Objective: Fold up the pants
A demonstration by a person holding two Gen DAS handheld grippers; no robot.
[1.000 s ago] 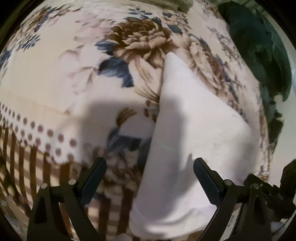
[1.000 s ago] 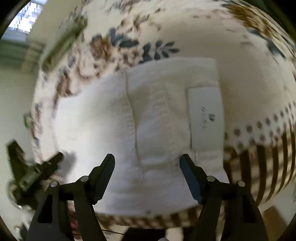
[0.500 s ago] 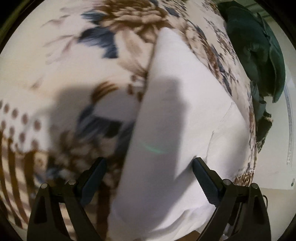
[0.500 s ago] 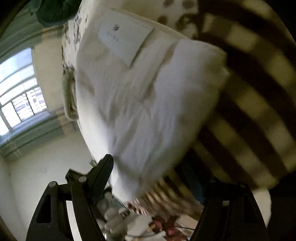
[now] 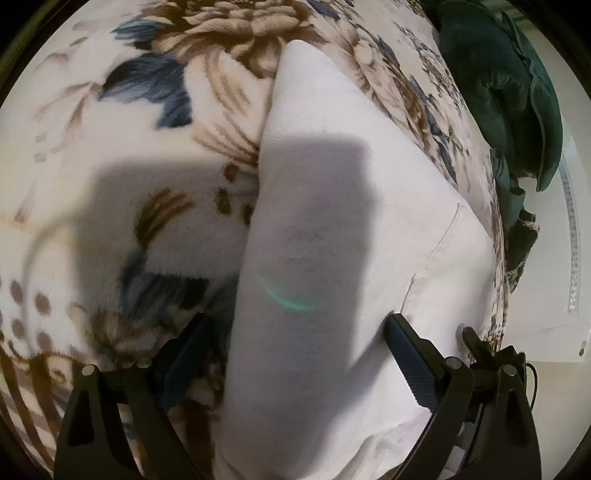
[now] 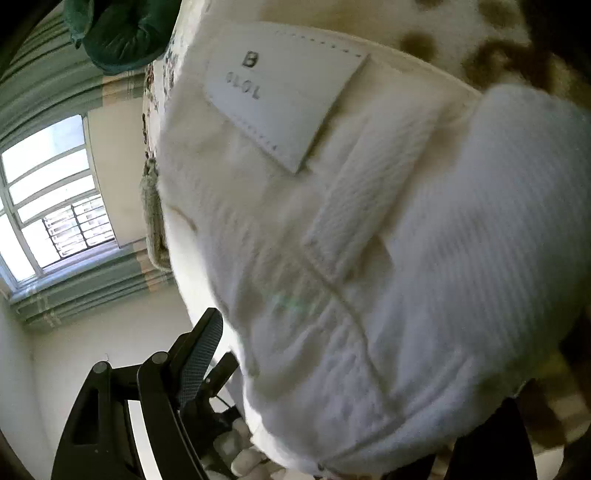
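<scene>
The white pants (image 5: 332, 229) lie folded into a thick stack on a floral blanket (image 5: 110, 166). My left gripper (image 5: 295, 343) is open, its two fingers straddling the near edge of the stack, one on each side. In the right wrist view the pants (image 6: 369, 258) fill the frame, with a white waistband label (image 6: 280, 92) and a belt loop (image 6: 354, 221) showing. My right gripper (image 6: 351, 369) is open around the waistband end. Its left finger (image 6: 199, 350) shows beside the fabric; the right finger is hidden under the fabric.
A dark green cushion (image 5: 498, 85) lies at the far right of the bed and also shows in the right wrist view (image 6: 122, 33). A window (image 6: 48, 199) with green curtains is on the wall. The blanket's striped border (image 5: 22, 406) runs along the near edge.
Both grippers have moved in close to the stack. The right gripper tilted and dropped to the waistband end, so the fabric now lies between its fingers. The left gripper pushed forward along the edge.
</scene>
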